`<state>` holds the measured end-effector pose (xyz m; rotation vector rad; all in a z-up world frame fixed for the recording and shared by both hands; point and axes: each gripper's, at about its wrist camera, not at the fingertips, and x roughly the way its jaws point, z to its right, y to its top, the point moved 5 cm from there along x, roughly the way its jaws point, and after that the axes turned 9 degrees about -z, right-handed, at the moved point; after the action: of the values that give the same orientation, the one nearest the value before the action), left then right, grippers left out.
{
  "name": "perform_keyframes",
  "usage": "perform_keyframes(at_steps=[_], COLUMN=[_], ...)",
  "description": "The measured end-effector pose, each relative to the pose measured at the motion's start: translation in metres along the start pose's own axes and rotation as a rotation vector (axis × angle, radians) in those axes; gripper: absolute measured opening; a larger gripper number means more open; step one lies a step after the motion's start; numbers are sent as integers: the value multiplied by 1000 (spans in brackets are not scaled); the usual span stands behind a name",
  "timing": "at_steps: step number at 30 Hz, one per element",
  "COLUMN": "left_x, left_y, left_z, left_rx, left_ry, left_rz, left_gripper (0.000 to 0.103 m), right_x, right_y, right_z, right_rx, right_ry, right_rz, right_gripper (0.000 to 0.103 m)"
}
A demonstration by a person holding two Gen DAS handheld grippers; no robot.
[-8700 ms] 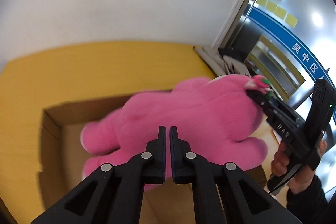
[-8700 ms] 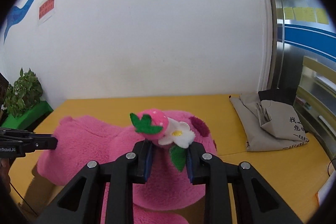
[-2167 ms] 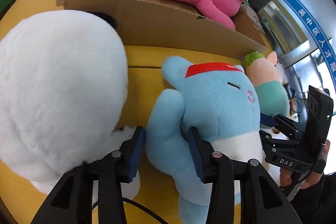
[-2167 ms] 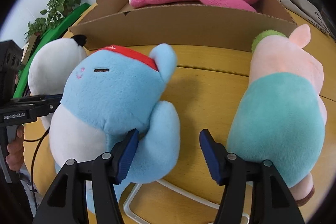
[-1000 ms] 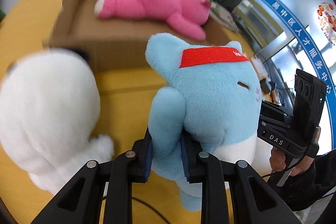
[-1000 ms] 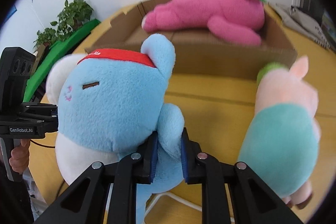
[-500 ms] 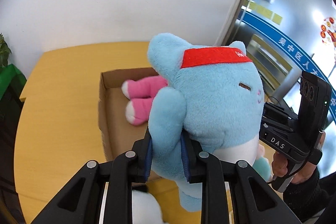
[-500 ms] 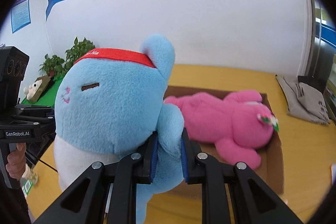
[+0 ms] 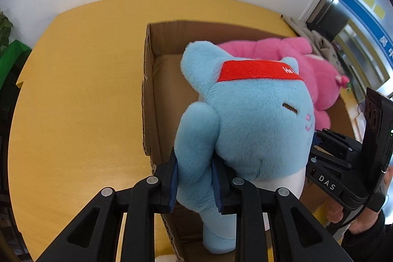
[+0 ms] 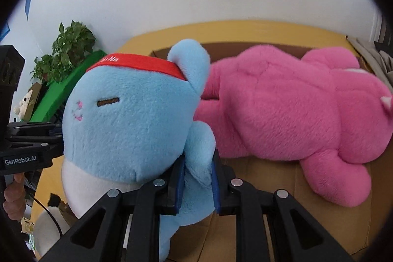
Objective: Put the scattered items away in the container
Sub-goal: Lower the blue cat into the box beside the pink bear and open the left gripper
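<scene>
Yellow table (image 9: 73, 95) carries your cardboard box (image 9: 149, 80); both the left tool (image 9: 194, 182) and right tool (image 10: 195, 184) pinch the blue plush (image 9: 248, 124) by its arms above it. Release unevenly and it may land on the pink plush (image 10: 282, 114) and tumble out.

A leafy potted plant (image 10: 66, 50) stands beside a green ledge (image 10: 66, 87).

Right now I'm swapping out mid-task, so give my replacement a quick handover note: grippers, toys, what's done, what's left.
Left gripper: shut on one arm of the blue plush.
Right gripper: shut on its other arm.
The blue plush hangs above the cardboard box, at its free end.
Done: the pink plush lies in the box.
Left: lower the blue plush beside it, open both grippers. A white toy shows outside the box; probably next.
</scene>
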<state>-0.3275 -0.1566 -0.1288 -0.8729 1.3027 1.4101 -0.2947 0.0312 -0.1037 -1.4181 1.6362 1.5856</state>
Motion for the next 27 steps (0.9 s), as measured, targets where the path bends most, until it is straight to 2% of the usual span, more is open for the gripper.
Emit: perform_keyframes(at_steps=[4,7,11,12,14,15,16,18,19,20,23,25,27], left_x=[29,36,34,31,22,17,10,-8,-24,-41,-94,-128,-150], left_y=[-1,-3,-7,-9,-13,-15,-16,-21,-27,-32,-57,-81,-103], left_z=[-13,-14,-11,-9,-4,-1,3,11,15,19,26,33,43], left_rx=[-17,-16,-27,-35,-48,-52,-54,-62,-68,-75,-123,-166,-197], left_ry=[55,70,81,80,92,104,123,146,147,148,138,107,85], left_rz=[-39,-40,-37,-33,-18,-7,5,33,78,124,260,350,413], left_gripper=[24,25,27,27,30,34,39,43,54,69,94,103,103], right_x=[25,25,18,15,6,0,-9,-25,-34,-45,-81,-105,-125], right_y=[-7,-11,-17,-19,-19,-20,-21,-22,-22,-23,-27,-34,-44], right_z=[0,-9,-8,-7,0,2,3,4,3,2,-5,-8,-9], right_rx=[6,-33,-9,2,13,13,11,2,-8,-18,-45,-58,-54], right_ry=[11,-50,-103,-109,-139,-145,-144,-146,-160,-175,-194,-215,-237], right_rz=[-85,-103,-100,-95,-85,-74,-60,-31,-13,12,86,135,177], right_gripper=[18,24,32,37,55,64,65,72,77,78,79,79,79])
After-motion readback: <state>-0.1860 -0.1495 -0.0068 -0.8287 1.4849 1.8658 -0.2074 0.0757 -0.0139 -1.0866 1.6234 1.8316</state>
